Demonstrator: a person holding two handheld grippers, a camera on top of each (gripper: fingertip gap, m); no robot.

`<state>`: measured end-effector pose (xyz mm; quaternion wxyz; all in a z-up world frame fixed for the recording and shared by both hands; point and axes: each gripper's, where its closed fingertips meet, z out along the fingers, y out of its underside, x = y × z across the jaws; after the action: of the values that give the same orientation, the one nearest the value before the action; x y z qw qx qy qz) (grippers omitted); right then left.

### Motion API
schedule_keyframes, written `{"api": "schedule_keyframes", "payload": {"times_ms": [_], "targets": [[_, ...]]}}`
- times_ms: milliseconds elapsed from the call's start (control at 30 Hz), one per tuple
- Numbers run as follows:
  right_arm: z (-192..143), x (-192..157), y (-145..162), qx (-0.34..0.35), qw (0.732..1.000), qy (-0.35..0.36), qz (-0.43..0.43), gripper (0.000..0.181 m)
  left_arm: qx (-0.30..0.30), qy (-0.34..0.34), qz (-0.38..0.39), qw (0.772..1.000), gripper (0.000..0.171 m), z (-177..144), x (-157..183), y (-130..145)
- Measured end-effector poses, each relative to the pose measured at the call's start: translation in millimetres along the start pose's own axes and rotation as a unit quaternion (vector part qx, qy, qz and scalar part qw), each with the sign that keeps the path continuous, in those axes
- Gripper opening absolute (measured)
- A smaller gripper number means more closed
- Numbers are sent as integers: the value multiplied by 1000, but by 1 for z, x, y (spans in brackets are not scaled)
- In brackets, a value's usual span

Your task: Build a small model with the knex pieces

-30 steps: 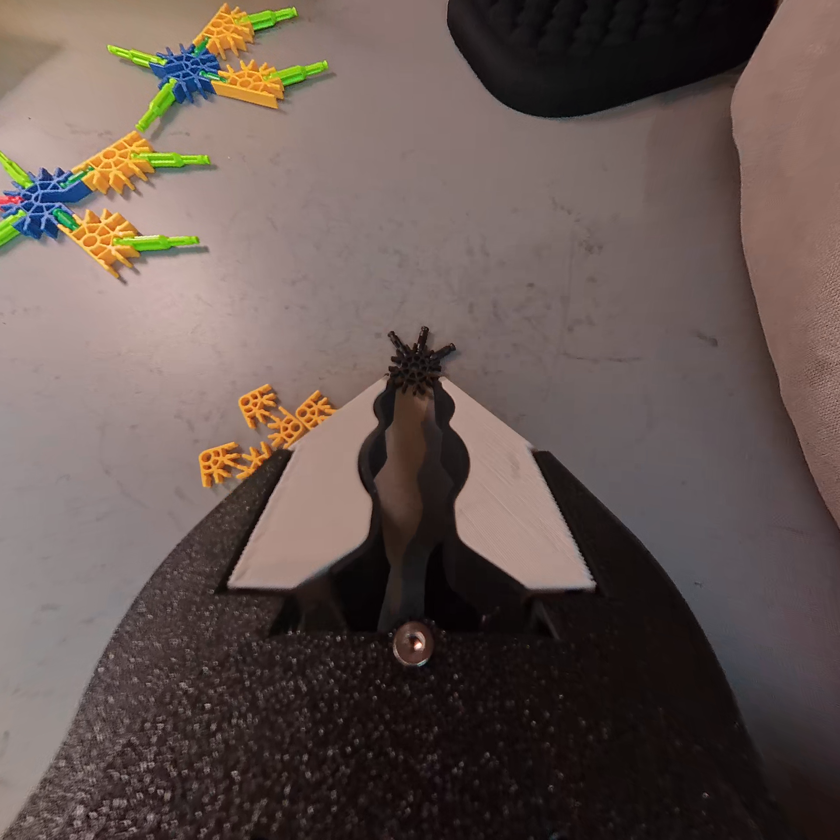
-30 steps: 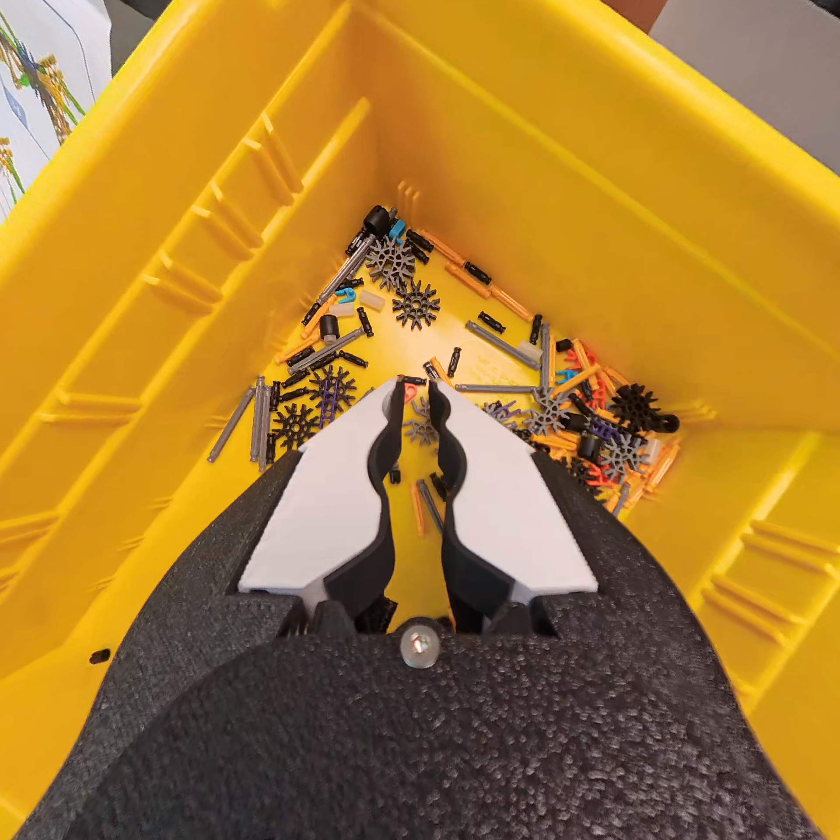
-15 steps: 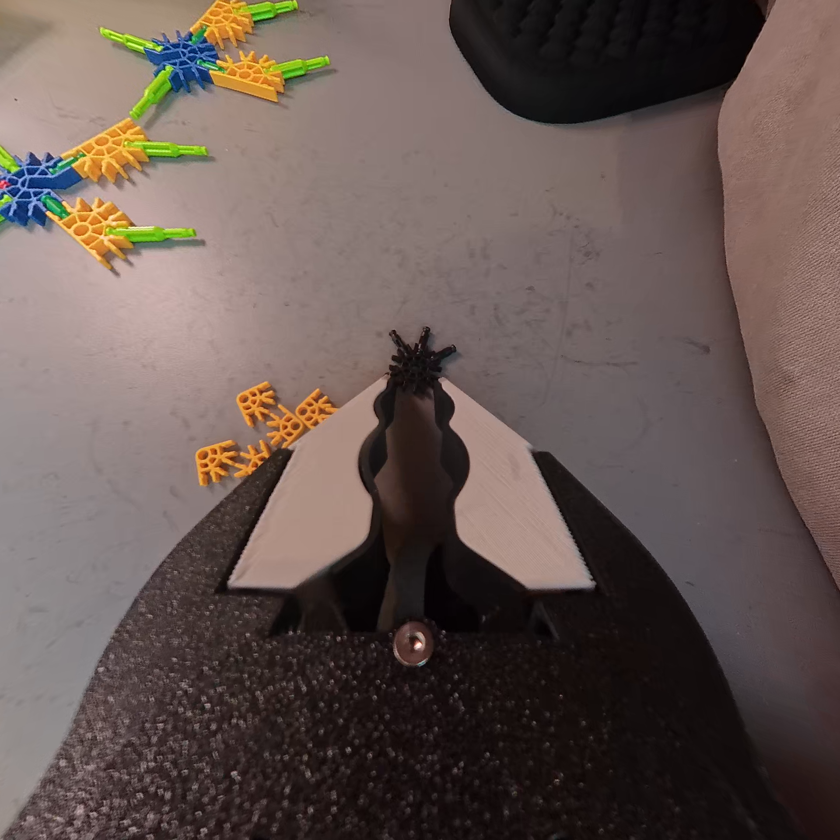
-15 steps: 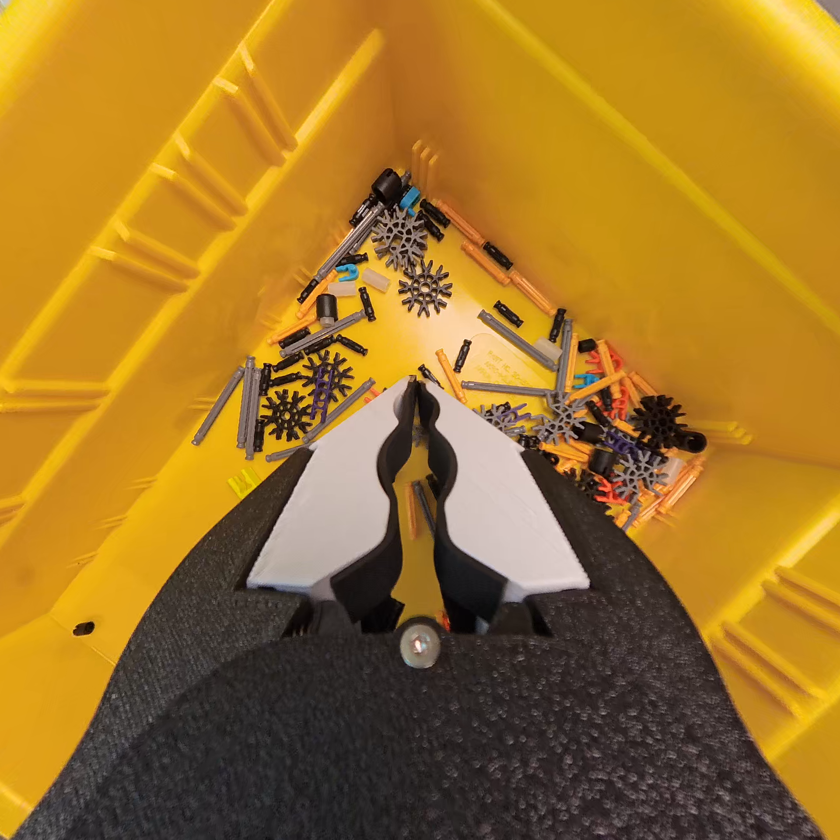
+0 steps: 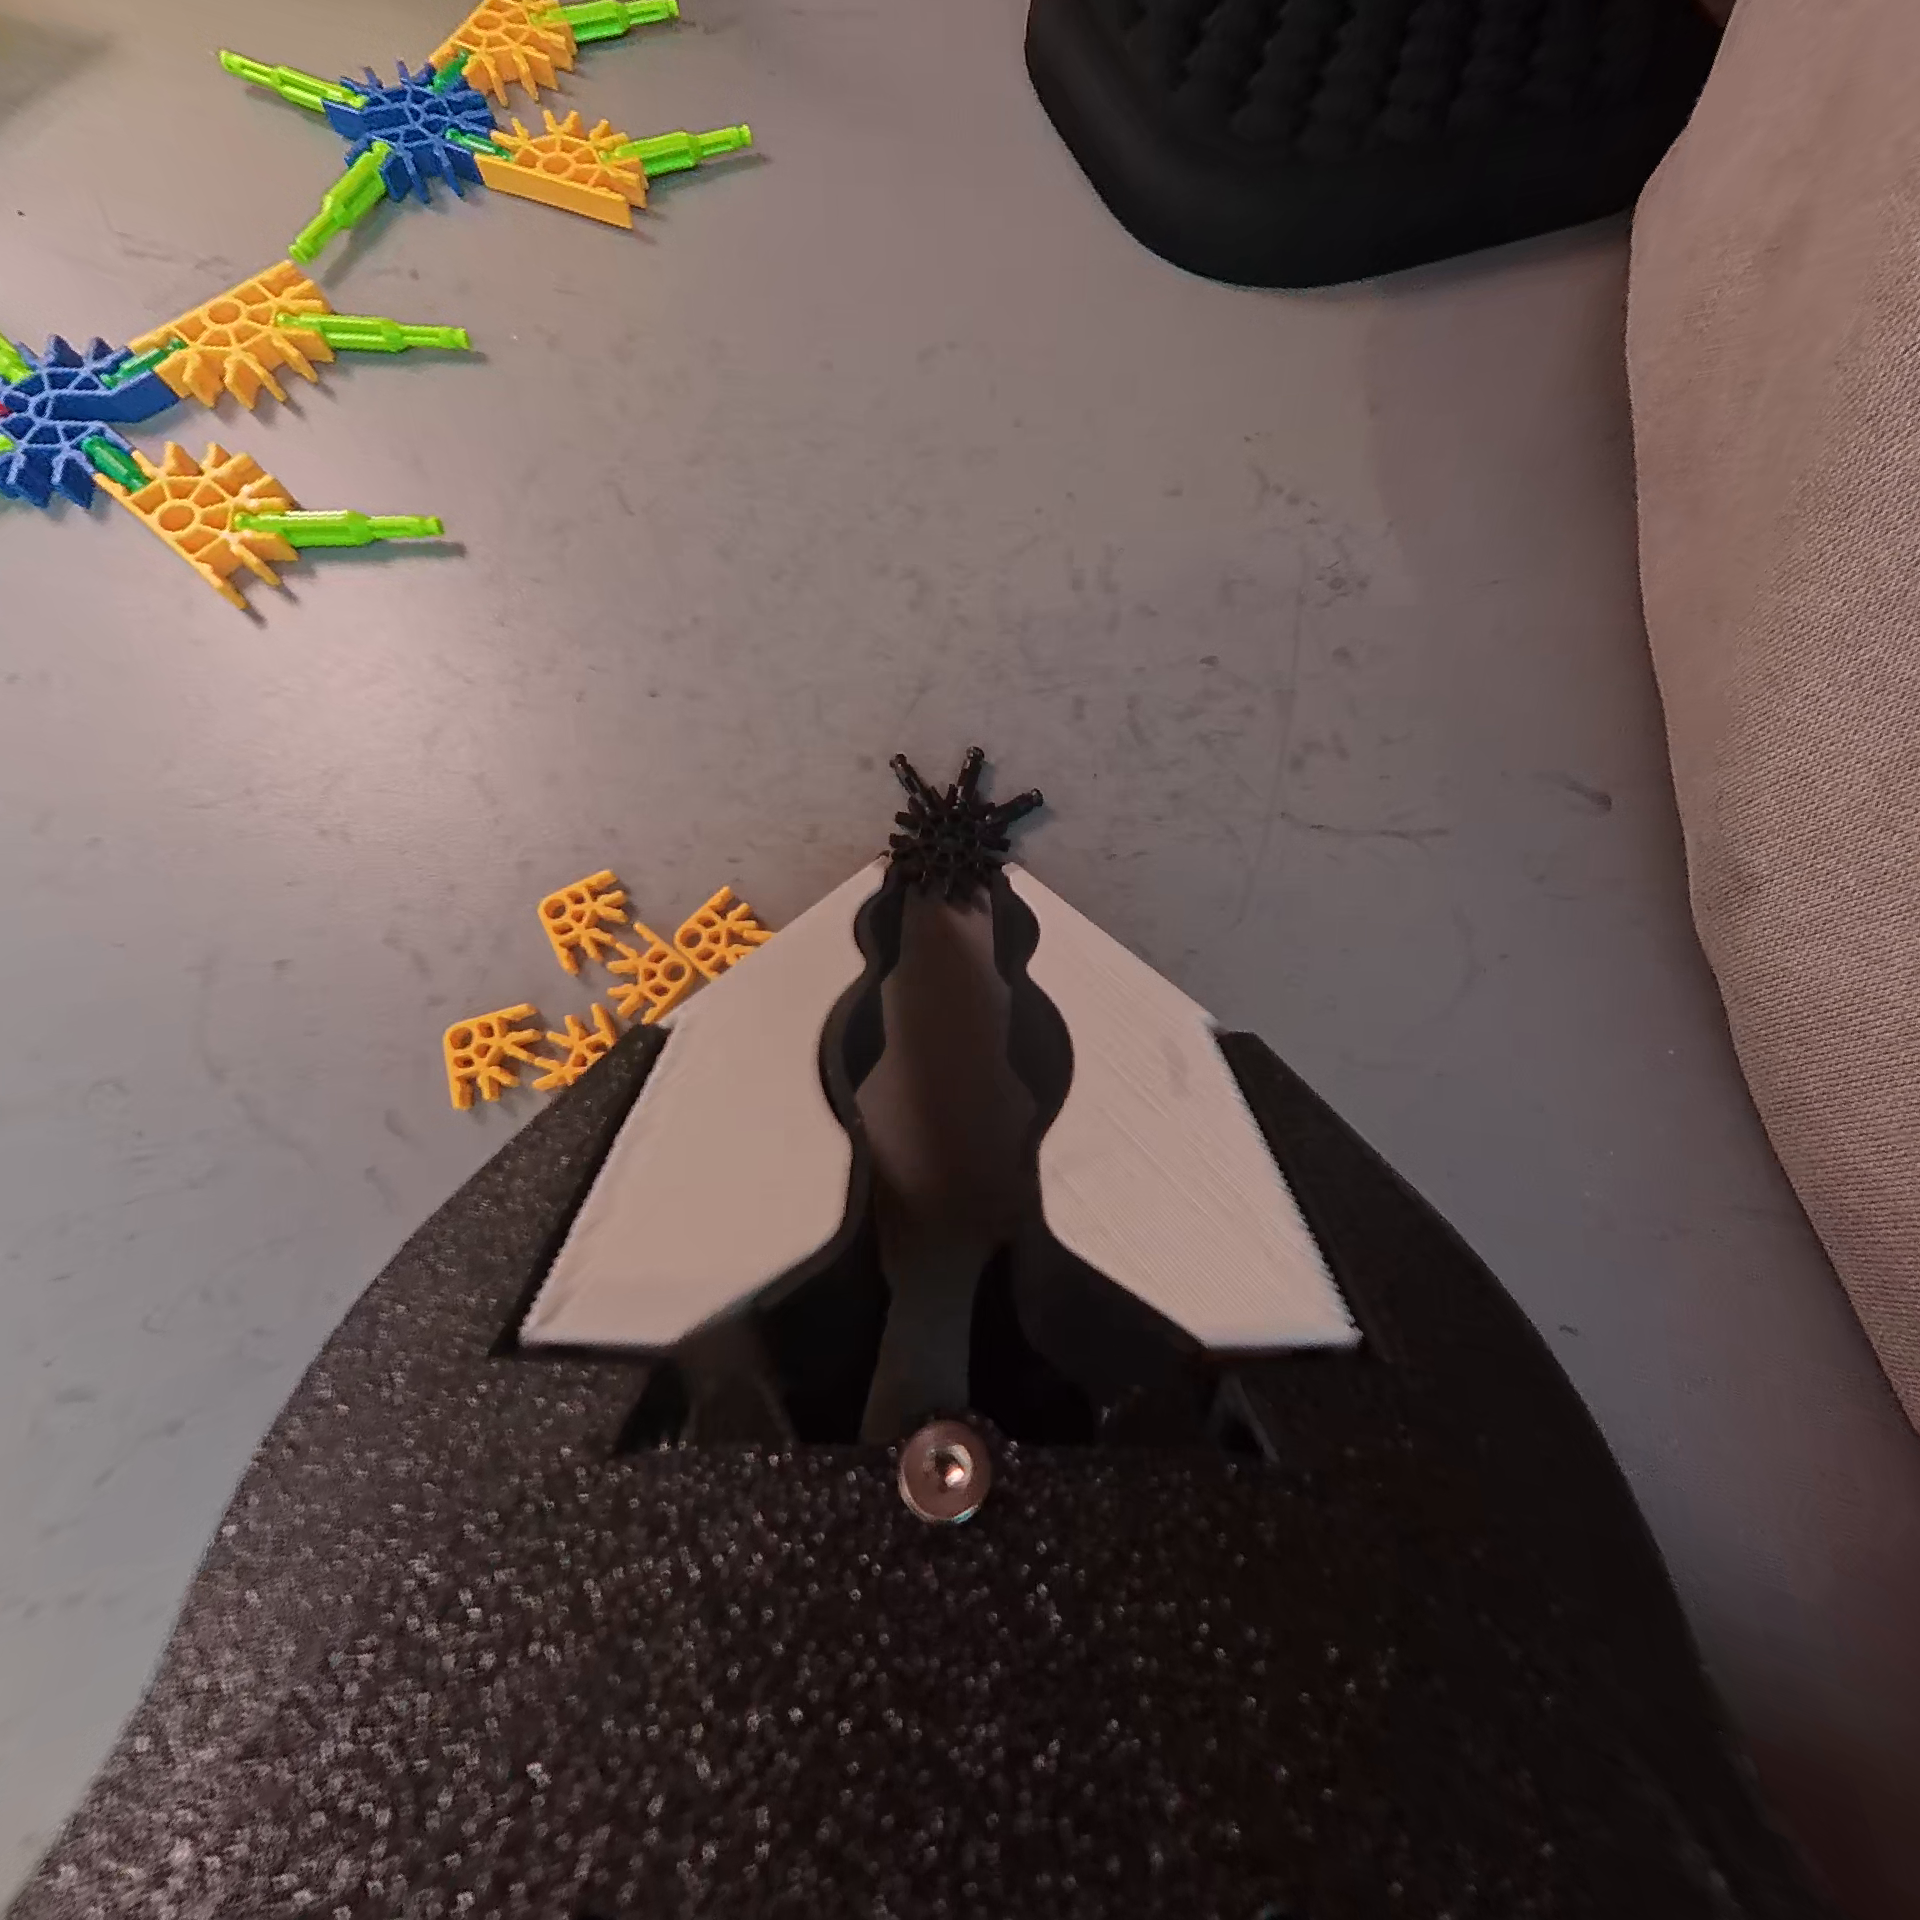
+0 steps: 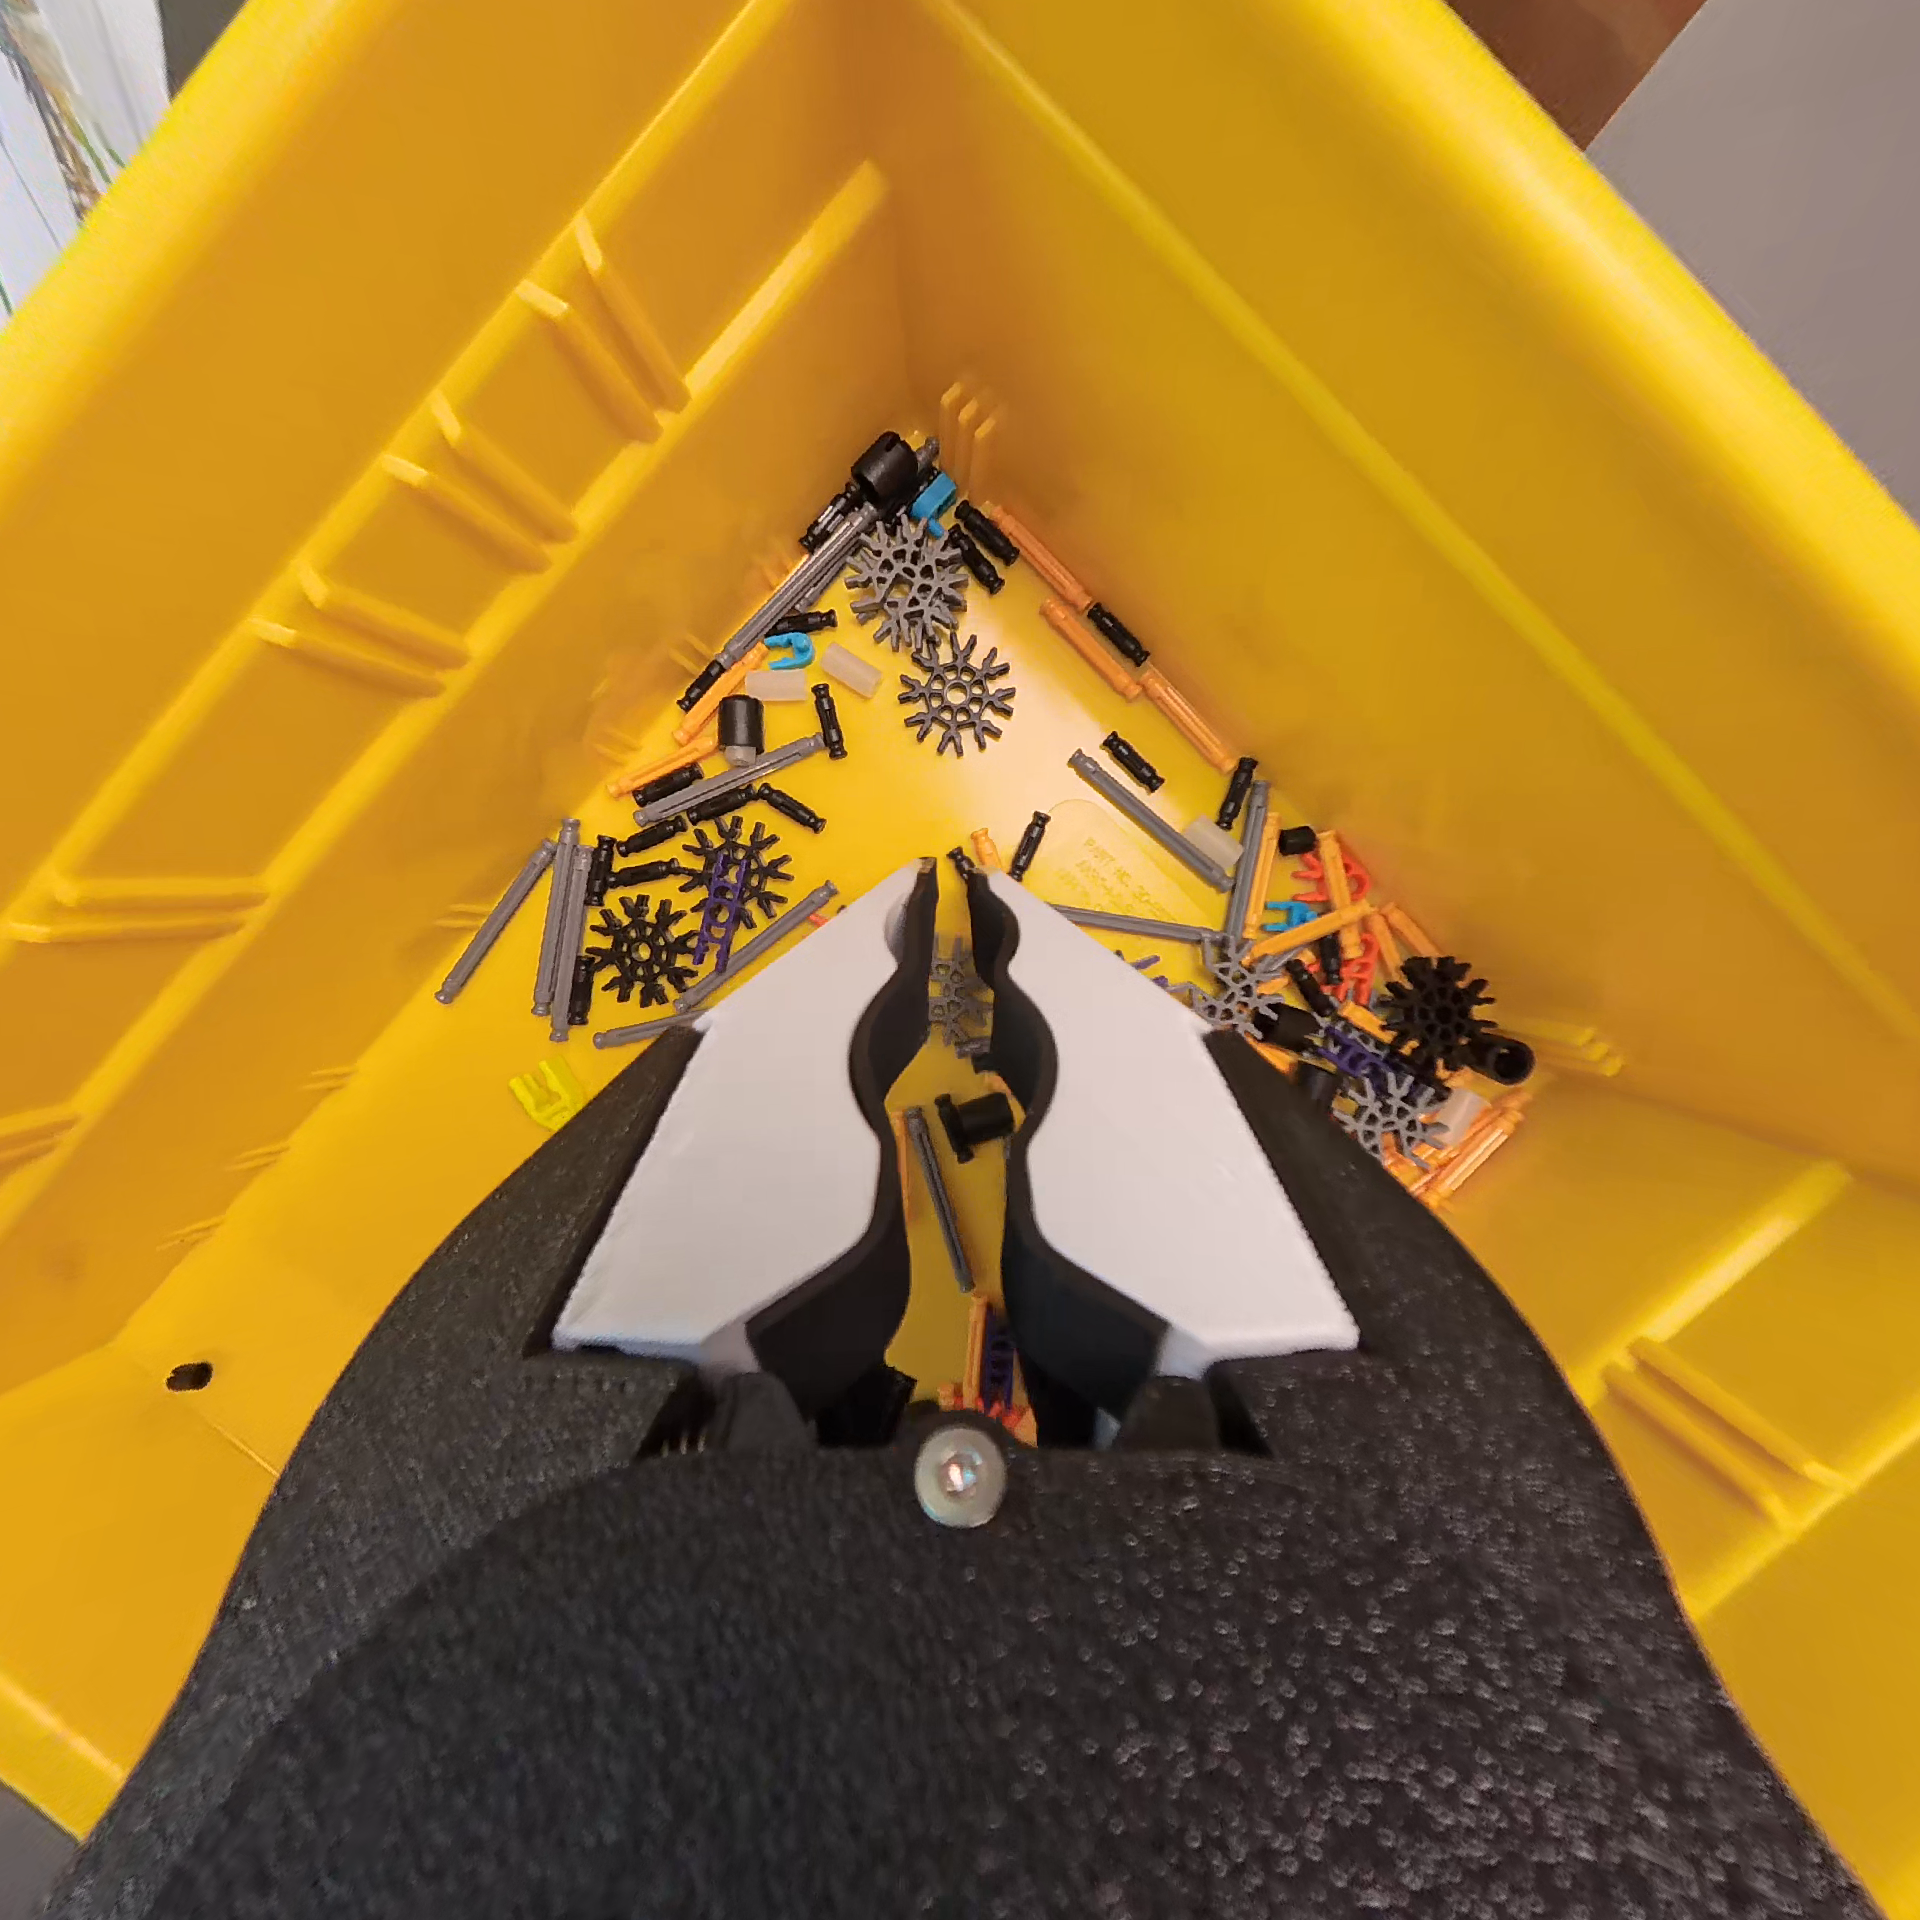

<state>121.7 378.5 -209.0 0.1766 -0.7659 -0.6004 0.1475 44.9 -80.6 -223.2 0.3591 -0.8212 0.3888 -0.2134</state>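
My left gripper [image 5: 948,868] is shut on a black snowflake connector [image 5: 951,836] with short black rods sticking out of it, held just above the grey table [image 5: 935,468]. Loose orange connectors [image 5: 613,971] lie on the table just left of its fingers. My right gripper [image 6: 951,878] is down inside a yellow bin [image 6: 1351,520], over loose rods and connectors. Its tips are nearly together, and the end of a short black rod [image 6: 958,860] shows between them. A grey snowflake connector [image 6: 956,997] lies below the gap between the fingers.
Two blue, orange and green assemblies [image 5: 436,114] [image 5: 156,416] lie at the table's far left. A black textured object [image 5: 1351,125] sits at the far edge. A beige fabric mass [image 5: 1787,520] borders the right. Black snowflake connectors [image 6: 639,951] and grey rods [image 6: 1153,816] lie on the bin floor. The gap from one gripper's tips to the other's is roughly 45 cm. The black textured object [image 5: 1351,125] is closer to my left gripper, around 20 cm from its tips; the right tips are 45 cm off.
My right gripper went from open to nearly shut around a short black rod and drew back a little in the bin. My left gripper kept its hold and barely moved.
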Motion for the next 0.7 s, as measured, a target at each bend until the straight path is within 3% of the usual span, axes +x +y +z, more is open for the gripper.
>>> {"api": "schedule_keyframes", "payload": {"times_ms": [700], "targets": [[7, -2, 6, -39, 999, -13, -29, 0, 0, 6, -3, 1000, 17, 0, 0, 0]]}}
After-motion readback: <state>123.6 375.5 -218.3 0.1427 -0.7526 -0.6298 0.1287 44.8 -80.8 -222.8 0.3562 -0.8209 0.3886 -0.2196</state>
